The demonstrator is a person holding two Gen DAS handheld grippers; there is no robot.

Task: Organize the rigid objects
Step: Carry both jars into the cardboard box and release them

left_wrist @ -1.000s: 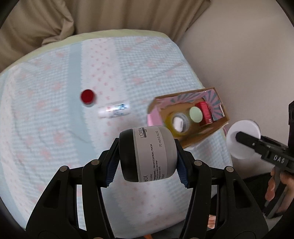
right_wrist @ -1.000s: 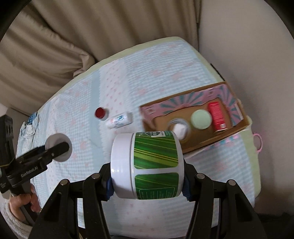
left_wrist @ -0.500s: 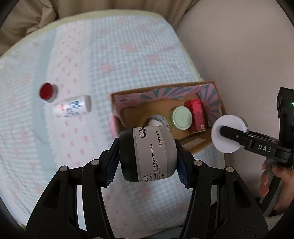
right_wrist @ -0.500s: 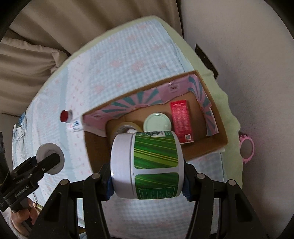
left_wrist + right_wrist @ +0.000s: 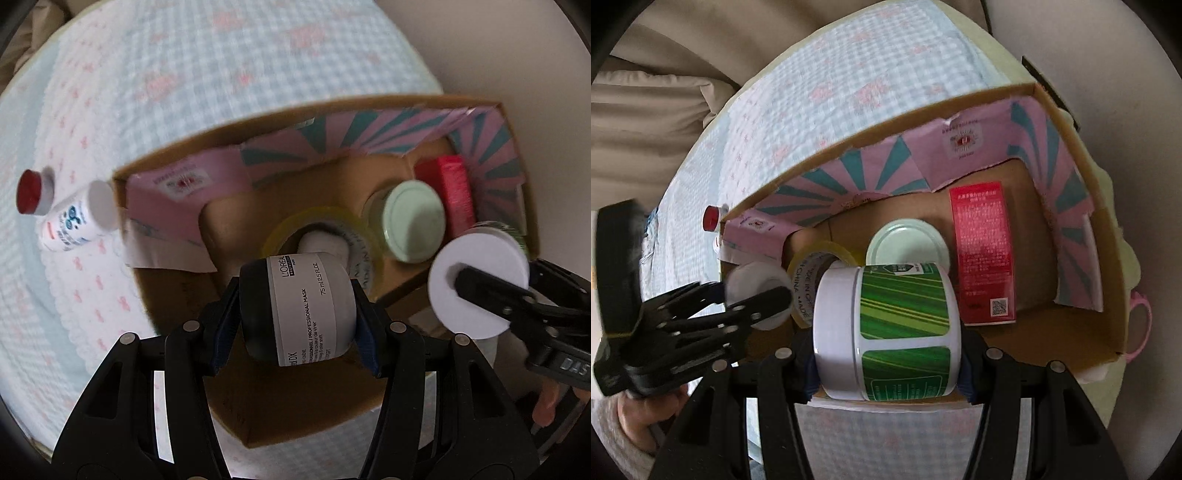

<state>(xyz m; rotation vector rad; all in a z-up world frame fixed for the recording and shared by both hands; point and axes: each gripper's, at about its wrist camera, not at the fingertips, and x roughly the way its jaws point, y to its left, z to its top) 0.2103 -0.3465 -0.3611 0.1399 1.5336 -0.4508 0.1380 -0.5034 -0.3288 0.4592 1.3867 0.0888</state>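
while both grippers hang over the open cardboard box [image 5: 1082, 206] that sits near the right edge of the bed [image 5: 155, 66], each is clamped on a jar lying sideways between its fingers. the left gripper [image 5: 297, 310] grips the grey hair-mask jar [image 5: 299, 306] with its dark lid to the left, long axis across the jaws. the right gripper [image 5: 886, 328] grips the white jar with the green label [image 5: 890, 328] the same way, lid end left.

what the coming move seems to turn on is free floor below each jar. the grey jar hangs above the bare left half of the box floor, just short of the tape roll [image 5: 321, 236]; the green-label jar hangs over the box's near wall, with the pale green lid [image 5: 908, 243] and the red carton [image 5: 984, 254] just beyond it. the left gripper is nearer the open space, so its drop looks simpler.

the left wrist view alone shows the white bottle [image 5: 77, 218] and red-capped bottle [image 5: 31, 188] lying on the bed just outside the box's left wall, not yet packed; the right wrist view shows only the red cap past that wall, but gives the red carton's full length and the clear strip of floor along the right wall.
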